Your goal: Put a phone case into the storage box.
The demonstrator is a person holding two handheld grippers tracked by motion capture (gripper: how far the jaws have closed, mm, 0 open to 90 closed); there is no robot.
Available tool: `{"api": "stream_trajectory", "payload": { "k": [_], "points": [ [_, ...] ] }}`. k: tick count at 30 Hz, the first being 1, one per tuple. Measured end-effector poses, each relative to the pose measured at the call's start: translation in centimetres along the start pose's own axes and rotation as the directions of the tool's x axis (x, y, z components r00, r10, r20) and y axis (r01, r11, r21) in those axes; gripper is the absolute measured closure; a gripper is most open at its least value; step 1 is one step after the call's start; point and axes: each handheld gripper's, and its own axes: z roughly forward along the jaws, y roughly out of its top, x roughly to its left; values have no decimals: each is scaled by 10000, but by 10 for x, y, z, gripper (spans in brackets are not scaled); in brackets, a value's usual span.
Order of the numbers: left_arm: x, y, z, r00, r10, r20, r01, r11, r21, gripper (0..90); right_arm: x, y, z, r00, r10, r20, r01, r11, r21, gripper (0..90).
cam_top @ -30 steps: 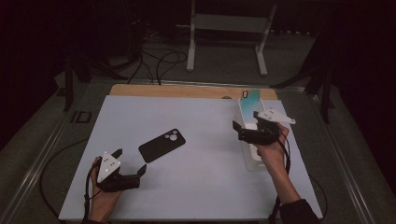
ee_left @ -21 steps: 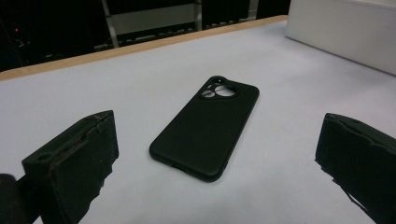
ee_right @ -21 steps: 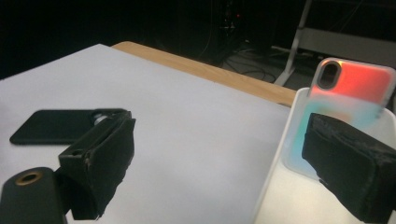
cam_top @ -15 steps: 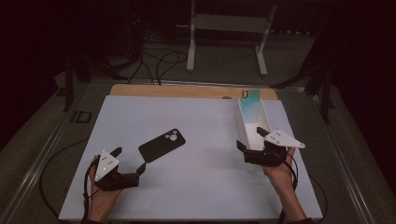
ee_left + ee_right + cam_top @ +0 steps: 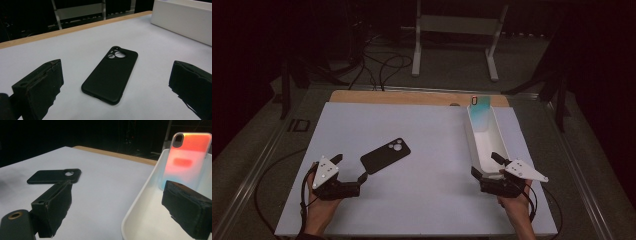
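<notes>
Right tool [image 5: 488, 166] withdrawn, tray [image 5: 472, 145] end hidden

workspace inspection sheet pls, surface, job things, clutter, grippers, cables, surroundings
surface: white board, wooden strip at far edge
job's things: black phone case lying flat, camera cutout toward the far side; white tray with a translucent phone case leaning upright at its far end
clutter: nothing seen
grippers: left gripper open, facing black case; right gripper open, astride tray's near wall
cables: floor cables beyond table
surroundings: dark, white stand behind
</notes>
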Motion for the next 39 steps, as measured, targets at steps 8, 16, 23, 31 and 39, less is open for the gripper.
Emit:
{"api": "stream_trajectory", "payload": {
  "k": [8, 16, 23, 31, 39],
  "points": [
    [2, 1, 3, 9998, 159, 142, -163, 9995, 276, 2, 0, -3, -2, 10000, -74, -50, 74, 9999, 71, 84],
    [6, 6, 15, 9977, 410, 531, -455, 9952, 862, 2, -1, -4, -3, 10000, -76, 36, 75, 9997, 224, 79],
    [12, 8, 29, 9955, 229, 924, -346, 9912, 1279, 2, -2, -5, -2, 9999, -68, 96, 66, 9996, 273, 79],
    [18, 13, 43, 9915, 291, 1265, -488, 9866, 1557, 3, -2, -5, -2, 9999, -76, 74, 74, 9996, 287, 79],
    [25, 20, 63, 9886, 243, 1485, -546, 9775, 2038, 3, -3, -5, -3, 10000, -29, 76, 26, 9995, 306, 79]
  ]
}}
